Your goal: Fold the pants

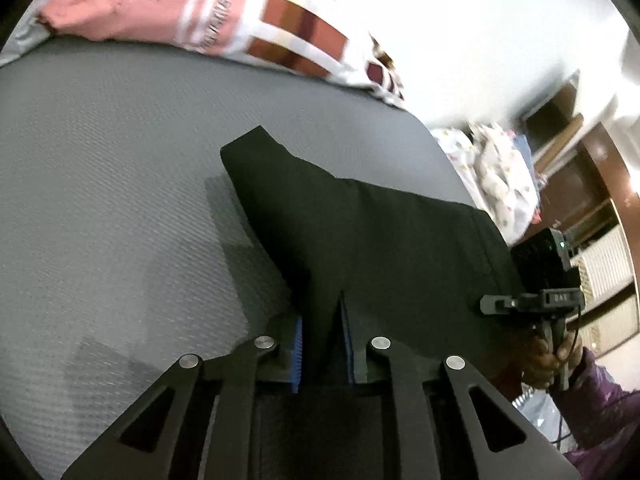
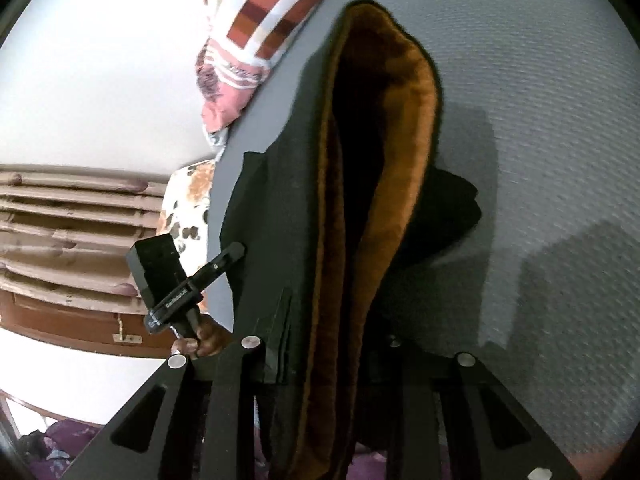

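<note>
On the grey bed (image 1: pixel 100 168), both the left gripper (image 1: pixel 322 344) and right gripper (image 2: pixel 332 344) clamp the black pants (image 1: pixel 360 232); lift evenly, keeping the edge taut.

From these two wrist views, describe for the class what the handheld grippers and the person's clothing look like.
The left gripper is black, with angular linkage arms, round silver pivot pins and ribbed blue pads. The right gripper has the same black arms and silver pins; seen from the left view it carries a black box with a small green light and a thin black cable. The sleeve is purple.
</note>
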### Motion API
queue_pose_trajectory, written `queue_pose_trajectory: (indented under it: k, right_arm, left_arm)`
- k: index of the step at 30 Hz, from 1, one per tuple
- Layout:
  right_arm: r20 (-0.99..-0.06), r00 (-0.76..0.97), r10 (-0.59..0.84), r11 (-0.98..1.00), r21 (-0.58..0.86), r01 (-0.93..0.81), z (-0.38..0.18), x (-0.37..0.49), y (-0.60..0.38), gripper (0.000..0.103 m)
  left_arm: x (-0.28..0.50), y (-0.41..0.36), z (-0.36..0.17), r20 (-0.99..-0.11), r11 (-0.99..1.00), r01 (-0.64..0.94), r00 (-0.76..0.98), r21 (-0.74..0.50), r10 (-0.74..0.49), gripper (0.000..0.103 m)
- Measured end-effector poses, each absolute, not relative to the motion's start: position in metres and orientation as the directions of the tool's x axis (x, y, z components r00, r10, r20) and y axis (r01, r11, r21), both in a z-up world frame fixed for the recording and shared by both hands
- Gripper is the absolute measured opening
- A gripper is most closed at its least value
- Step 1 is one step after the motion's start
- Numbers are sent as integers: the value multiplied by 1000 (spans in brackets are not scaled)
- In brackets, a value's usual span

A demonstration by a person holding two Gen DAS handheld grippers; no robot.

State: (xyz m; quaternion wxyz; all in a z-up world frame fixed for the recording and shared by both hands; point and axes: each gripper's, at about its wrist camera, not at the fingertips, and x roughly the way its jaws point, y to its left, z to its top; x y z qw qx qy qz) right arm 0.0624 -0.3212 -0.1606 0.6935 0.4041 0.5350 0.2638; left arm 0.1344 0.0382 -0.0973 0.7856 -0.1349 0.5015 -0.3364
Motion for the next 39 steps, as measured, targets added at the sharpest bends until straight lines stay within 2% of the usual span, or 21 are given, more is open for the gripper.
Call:
queue_pose_trajectory:
  k: [9, 13, 19, 22, 25, 26, 27, 28, 29, 30, 32, 35, 38, 39]
  right_arm:
    - [-457, 256, 852, 488, 870, -69, -149, 161, -222, 24]
    - [-454, 224, 863, 491, 858, -152, -140, 219, -157, 24]
    - [-433, 205, 878, 474, 848, -238, -123, 285, -84, 23]
    - [-432, 205, 878, 474, 844, -253, -124, 305, -61, 23]
    - [-464, 192, 865, 499, 836, -228, -143, 319, -46, 23]
    - [-488, 184, 853, 520, 826, -218, -151, 320, -42, 23]
    - [-529, 183, 828, 559, 803, -207, -160, 321, -39, 25]
    - [-540, 187, 821, 569, 800, -190, -166, 323, -38, 28]
    - [-515, 188, 836, 544, 823, -164, -172, 323, -44, 35]
    - [-527, 199, 826, 557, 818, -146, -175, 321, -50, 44]
    - [-565, 243, 788, 605, 785, -135, -173, 316, -62, 48]
    - [-549, 335, 765, 614, 780, -124, -157, 304, -85, 49]
    - [-572, 438, 694, 689, 704, -173, -127, 290, -93, 50]
    - [-578, 462, 673, 713, 674, -195, -115, 284, -89, 55]
  left_arm:
    - [198, 137, -74, -708, 851, 287, 471, -440, -525, 14]
    - [235, 199, -62, -688, 885, 193, 566, -425, -454, 14]
    - [275, 255, -42, -681, 926, 140, 641, -350, -354, 14]
    - [295, 283, -51, -702, 938, 101, 638, -333, -317, 14]
    - [309, 293, -81, -755, 959, 58, 603, -279, -256, 15]
    - [309, 292, -93, -774, 973, 39, 600, -227, -204, 20]
    - [307, 292, -100, -781, 985, 24, 605, -173, -152, 32]
    - [304, 293, -103, -779, 989, 12, 614, -146, -122, 38]
    - [300, 294, -106, -774, 993, -9, 628, -116, -84, 53]
    - [295, 294, -107, -765, 997, -32, 643, -74, -36, 64]
    - [287, 287, -106, -741, 999, -44, 671, 1, 31, 69]
    - [275, 273, -101, -694, 991, -59, 708, 122, 128, 78]
    - [262, 261, -86, -630, 985, -63, 762, 163, 153, 84]
    - [256, 256, -80, -605, 984, -65, 781, 169, 156, 89]
